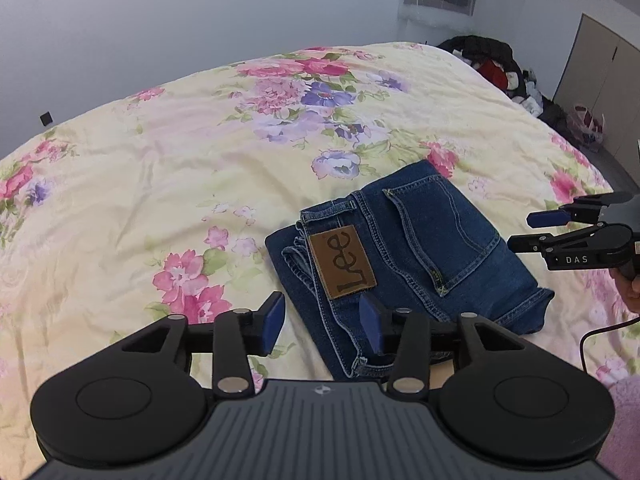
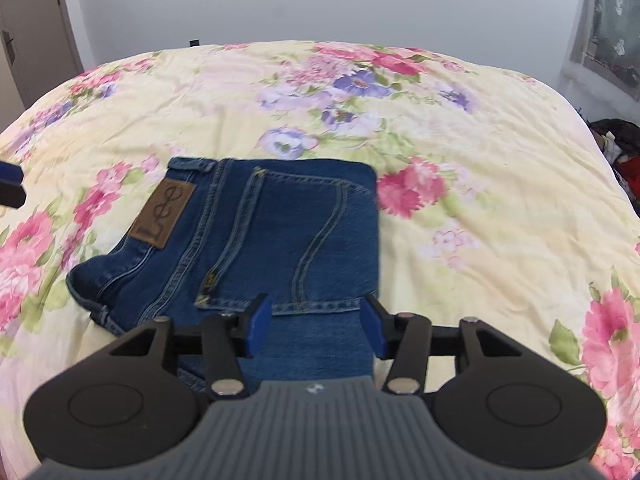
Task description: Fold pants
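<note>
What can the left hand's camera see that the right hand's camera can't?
Only the left camera shows the whole right claw from the side, open and holding nothing, plus a wardrobe and a pink sleeve.

Only the right camera shows a door at the far left.

Both show the folded jeans with the brown Lee patch on the flowery bedcover, a heap of clothes beside the bed, and the left claw, open.

The folded jeans lie left of the frame's centre on a floral bedspread, back pocket up, the brown Lee patch at their upper left. The right gripper fills the bottom (blue pads apart, nothing clamped), over the denim's near edge.
</note>
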`<state>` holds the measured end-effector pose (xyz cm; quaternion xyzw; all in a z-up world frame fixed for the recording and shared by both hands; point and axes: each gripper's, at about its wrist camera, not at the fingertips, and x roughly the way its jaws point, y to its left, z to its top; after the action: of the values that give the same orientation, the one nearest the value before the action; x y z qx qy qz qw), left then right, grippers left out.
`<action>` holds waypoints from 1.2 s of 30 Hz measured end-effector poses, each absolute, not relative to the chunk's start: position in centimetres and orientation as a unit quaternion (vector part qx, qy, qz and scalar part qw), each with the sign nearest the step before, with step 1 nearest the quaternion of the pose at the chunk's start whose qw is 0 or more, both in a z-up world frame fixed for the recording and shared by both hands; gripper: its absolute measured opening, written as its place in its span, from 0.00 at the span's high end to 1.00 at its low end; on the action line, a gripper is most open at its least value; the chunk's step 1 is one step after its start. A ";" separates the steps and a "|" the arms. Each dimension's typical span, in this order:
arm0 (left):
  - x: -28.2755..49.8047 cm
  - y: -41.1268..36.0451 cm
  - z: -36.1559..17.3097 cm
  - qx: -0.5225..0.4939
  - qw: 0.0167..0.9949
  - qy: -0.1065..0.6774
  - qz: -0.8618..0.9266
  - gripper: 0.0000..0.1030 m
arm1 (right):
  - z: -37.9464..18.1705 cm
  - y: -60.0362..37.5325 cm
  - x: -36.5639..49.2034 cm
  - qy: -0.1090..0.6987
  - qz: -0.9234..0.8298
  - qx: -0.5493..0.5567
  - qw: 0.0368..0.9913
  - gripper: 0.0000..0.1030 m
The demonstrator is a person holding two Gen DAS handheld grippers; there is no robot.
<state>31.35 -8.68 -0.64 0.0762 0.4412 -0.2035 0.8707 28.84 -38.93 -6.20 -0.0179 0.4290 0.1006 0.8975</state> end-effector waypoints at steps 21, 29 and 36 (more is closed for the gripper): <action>37.4 -7.1 -11.5 -0.213 0.849 0.450 -0.178 0.25 | -10.1 -46.5 33.8 0.432 0.074 0.177 0.881 0.32; 38.4 -5.3 -15.6 -0.229 0.834 0.475 -0.162 0.21 | -13.9 -47.1 34.9 0.440 0.095 0.214 0.867 0.33; 39.2 -6.0 -16.8 -0.241 0.829 0.468 -0.188 0.11 | -15.7 -46.9 36.5 0.438 0.125 0.245 0.856 0.32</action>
<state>39.16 -6.01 -16.75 -0.2411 0.4681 -0.1883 0.8290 36.49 -46.86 -15.72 0.2449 0.4381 0.1253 0.8558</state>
